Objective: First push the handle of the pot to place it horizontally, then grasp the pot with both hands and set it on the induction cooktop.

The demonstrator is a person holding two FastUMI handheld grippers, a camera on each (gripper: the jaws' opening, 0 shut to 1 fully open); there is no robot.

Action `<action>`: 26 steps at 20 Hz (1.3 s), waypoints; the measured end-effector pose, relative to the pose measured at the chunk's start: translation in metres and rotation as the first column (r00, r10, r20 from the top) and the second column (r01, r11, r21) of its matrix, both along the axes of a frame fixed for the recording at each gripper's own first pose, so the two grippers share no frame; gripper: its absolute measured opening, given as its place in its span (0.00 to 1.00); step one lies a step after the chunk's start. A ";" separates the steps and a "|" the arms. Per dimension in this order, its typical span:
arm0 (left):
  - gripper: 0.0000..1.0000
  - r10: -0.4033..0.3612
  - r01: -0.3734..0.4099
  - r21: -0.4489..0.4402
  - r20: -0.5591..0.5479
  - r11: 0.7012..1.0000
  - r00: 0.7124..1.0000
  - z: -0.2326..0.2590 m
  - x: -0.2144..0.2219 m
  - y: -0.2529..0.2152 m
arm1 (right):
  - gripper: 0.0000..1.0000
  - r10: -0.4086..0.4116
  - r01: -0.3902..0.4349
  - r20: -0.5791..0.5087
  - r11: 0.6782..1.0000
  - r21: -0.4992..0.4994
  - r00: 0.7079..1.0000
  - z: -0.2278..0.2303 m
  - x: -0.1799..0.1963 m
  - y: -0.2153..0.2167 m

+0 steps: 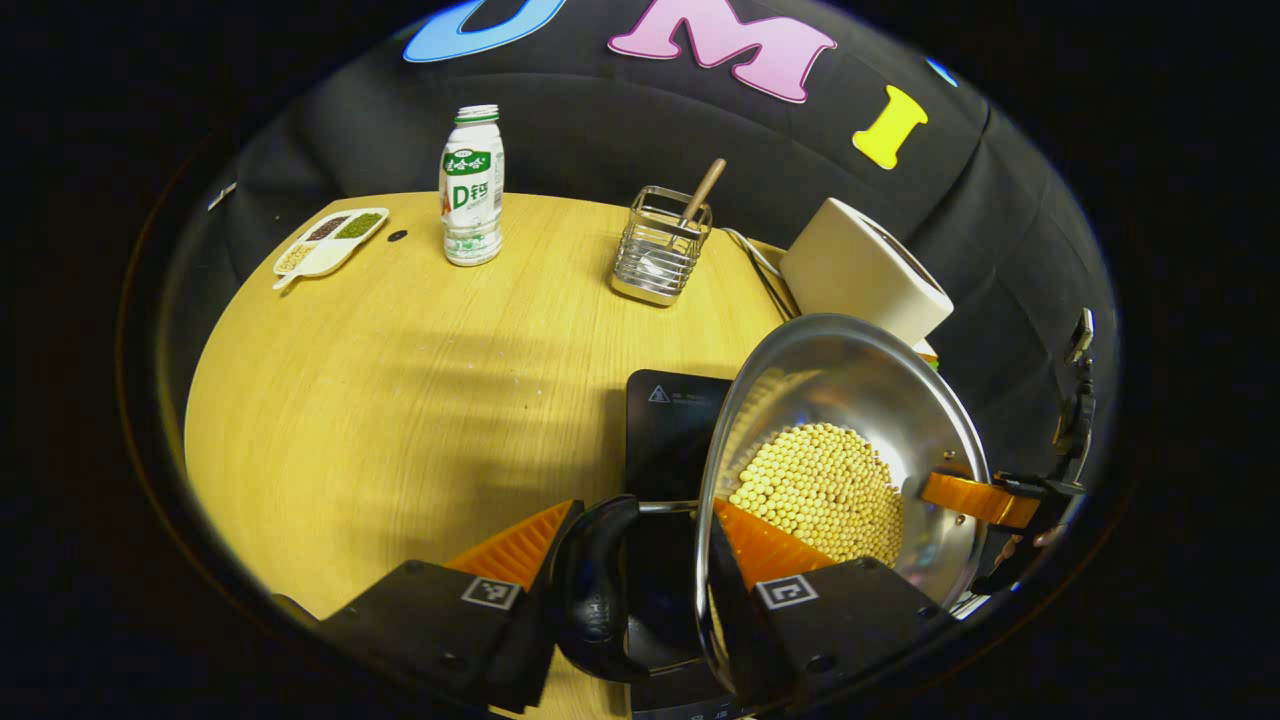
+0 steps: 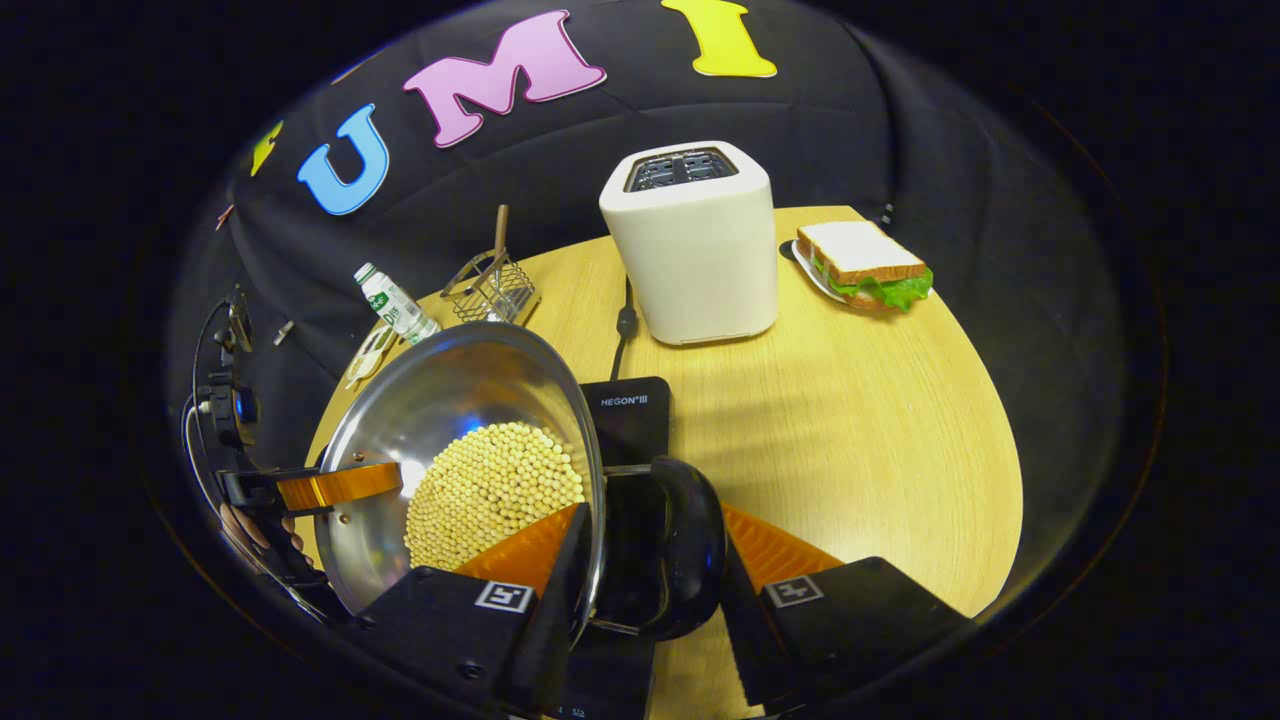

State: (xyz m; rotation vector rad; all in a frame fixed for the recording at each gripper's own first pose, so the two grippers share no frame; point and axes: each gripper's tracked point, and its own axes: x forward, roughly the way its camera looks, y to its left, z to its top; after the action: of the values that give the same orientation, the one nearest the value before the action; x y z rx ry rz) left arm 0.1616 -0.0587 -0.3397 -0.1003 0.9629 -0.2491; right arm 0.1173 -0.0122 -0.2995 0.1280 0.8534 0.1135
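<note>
Above the cooktop, both claws astride pot handles.

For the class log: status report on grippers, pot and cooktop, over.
Left gripper and right gripper each astride a pot handle, one finger inside the rim. Pot of beans over the cooktop. Nothing in the way.

One pot, one cooktop, one toaster, one bottle.
</note>
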 end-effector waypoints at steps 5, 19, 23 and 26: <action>0.99 -0.027 0.018 0.080 0.117 0.997 0.993 0.034 -0.017 0.010 | 1.00 -0.066 0.070 0.094 0.997 -0.037 0.993 0.035 -0.007 -0.009; 0.96 0.100 -0.118 0.006 0.486 0.993 0.868 0.196 -0.125 0.072 | 0.99 -0.050 0.114 0.452 0.987 -0.116 0.891 0.169 -0.102 0.039; 0.95 0.095 -0.151 0.045 0.592 0.987 0.800 0.238 -0.154 0.099 | 0.99 -0.040 0.125 0.579 0.986 -0.108 0.814 0.214 -0.128 0.053; 0.95 0.099 -0.175 0.055 0.646 0.983 0.757 0.263 -0.171 0.109 | 0.99 -0.073 0.152 0.633 0.986 -0.072 0.771 0.239 -0.150 0.052</action>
State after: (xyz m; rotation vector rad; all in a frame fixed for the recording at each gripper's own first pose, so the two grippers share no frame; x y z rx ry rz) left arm -0.0092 0.0498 -0.0772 0.0224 0.2732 -0.0761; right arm -0.0326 0.0395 -0.0607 0.0210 0.1713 -0.0134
